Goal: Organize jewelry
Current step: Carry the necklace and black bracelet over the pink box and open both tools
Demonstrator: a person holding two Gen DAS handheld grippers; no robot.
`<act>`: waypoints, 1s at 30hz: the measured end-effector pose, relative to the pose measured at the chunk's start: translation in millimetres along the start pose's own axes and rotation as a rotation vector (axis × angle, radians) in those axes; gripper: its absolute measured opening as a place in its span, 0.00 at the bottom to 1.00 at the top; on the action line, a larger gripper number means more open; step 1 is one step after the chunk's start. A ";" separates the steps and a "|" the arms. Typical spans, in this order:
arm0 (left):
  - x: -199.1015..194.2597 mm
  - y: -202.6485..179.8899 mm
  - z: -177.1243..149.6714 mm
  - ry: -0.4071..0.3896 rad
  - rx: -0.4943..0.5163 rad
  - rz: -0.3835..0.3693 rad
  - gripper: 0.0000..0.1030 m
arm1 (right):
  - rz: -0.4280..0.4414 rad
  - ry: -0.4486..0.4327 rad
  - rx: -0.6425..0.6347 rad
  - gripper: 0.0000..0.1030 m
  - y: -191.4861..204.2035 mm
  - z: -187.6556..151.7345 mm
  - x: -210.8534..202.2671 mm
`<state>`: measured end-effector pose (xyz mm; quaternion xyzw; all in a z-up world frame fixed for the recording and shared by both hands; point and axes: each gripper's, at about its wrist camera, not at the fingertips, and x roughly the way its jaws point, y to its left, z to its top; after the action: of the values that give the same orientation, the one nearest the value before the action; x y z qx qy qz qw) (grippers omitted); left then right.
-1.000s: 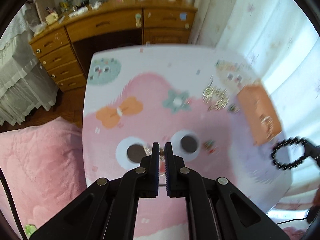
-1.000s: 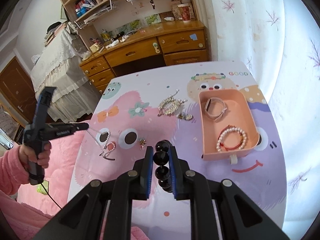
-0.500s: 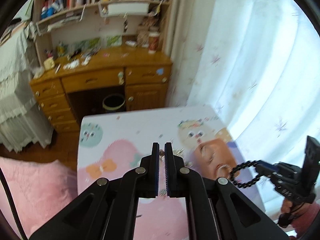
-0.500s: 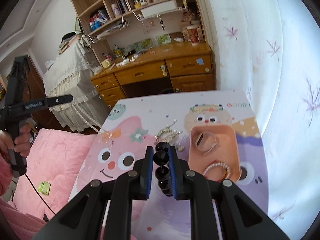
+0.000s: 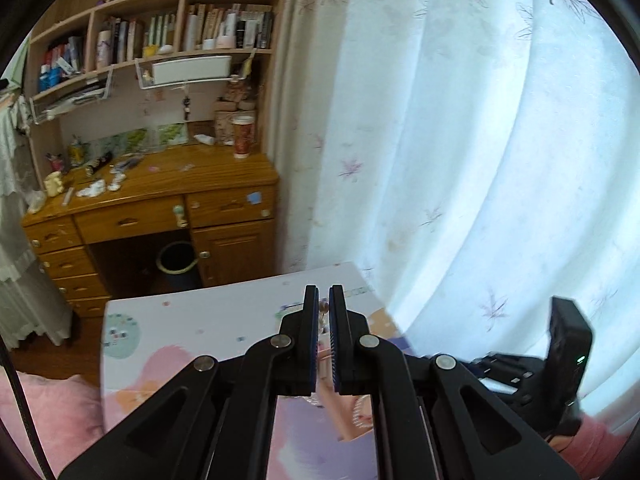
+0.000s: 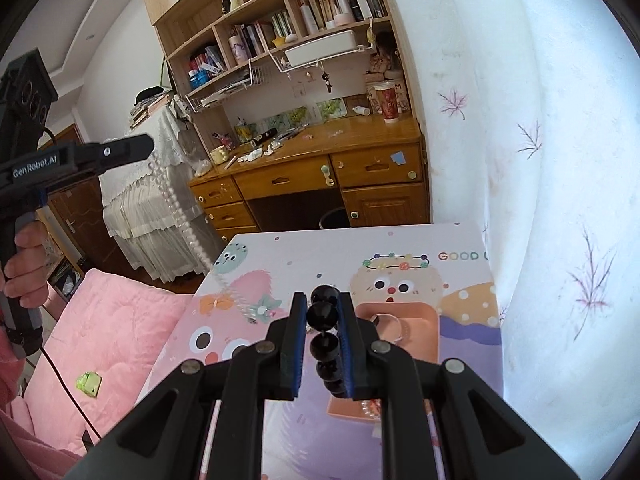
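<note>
A long pearl necklace (image 6: 176,204) hangs from my left gripper (image 6: 140,148), which is shut on its top end; the lower end trails on the cartoon-print table (image 6: 320,252). In the left wrist view the left gripper (image 5: 324,312) shows one small bead pinched at the tips. My right gripper (image 6: 323,316) is shut on a black bead bracelet (image 6: 322,314), which dangles between the fingers. Behind it lies the orange tray (image 6: 424,336) with a ring-like band and a pearl-and-red bracelet inside. That tray (image 5: 352,412) also shows under the left fingers, with the right gripper's body (image 5: 568,352) beside it.
A pink quilt (image 6: 112,320) lies left of the table. The wooden desk (image 6: 320,160) with shelves stands beyond it. A white curtain (image 6: 540,200) hangs close along the table's right edge. A hand (image 6: 24,264) holds the left gripper's handle.
My left gripper has risen well above the table, pulling the pearl necklace up into a hanging strand. The right gripper, still on the black bracelet, rose a little and shifted over toward the orange tray.
</note>
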<state>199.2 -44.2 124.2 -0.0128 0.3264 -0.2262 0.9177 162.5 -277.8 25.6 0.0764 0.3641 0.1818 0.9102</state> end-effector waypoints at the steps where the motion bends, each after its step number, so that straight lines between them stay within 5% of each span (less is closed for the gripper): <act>1: 3.5 -8.1 -0.1 0.003 -0.002 -0.007 0.03 | 0.003 0.007 0.003 0.14 -4.1 -0.9 1.5; 9: 64.5 -40.5 -22.0 0.099 -0.027 -0.060 0.03 | 0.020 0.112 0.041 0.14 -37.6 -19.2 23.9; 17: 132.4 -63.8 -78.3 0.284 -0.049 -0.091 0.03 | 0.036 0.242 0.064 0.14 -55.9 -47.9 53.1; 22: 156.7 -75.0 -108.3 0.366 -0.028 -0.056 0.04 | 0.034 0.312 0.060 0.15 -57.7 -63.1 66.9; 24: 157.7 -79.5 -112.2 0.386 0.011 -0.006 0.16 | 0.017 0.345 0.049 0.15 -58.0 -64.6 71.0; 26: 153.5 -80.7 -111.3 0.384 0.028 0.019 0.52 | -0.004 0.350 0.049 0.15 -59.5 -62.9 68.9; 28: 144.8 -75.9 -105.9 0.364 0.018 0.031 0.72 | -0.008 0.340 0.070 0.18 -62.4 -61.1 64.9; 30: 135.1 -68.0 -99.5 0.342 0.007 0.047 0.75 | -0.011 0.327 0.107 0.31 -66.5 -58.7 60.9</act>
<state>203.8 -150.1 -22.6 0.0365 0.4772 -0.2049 0.8538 181.0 -315.2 -73.5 0.0918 0.5171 0.1670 0.8344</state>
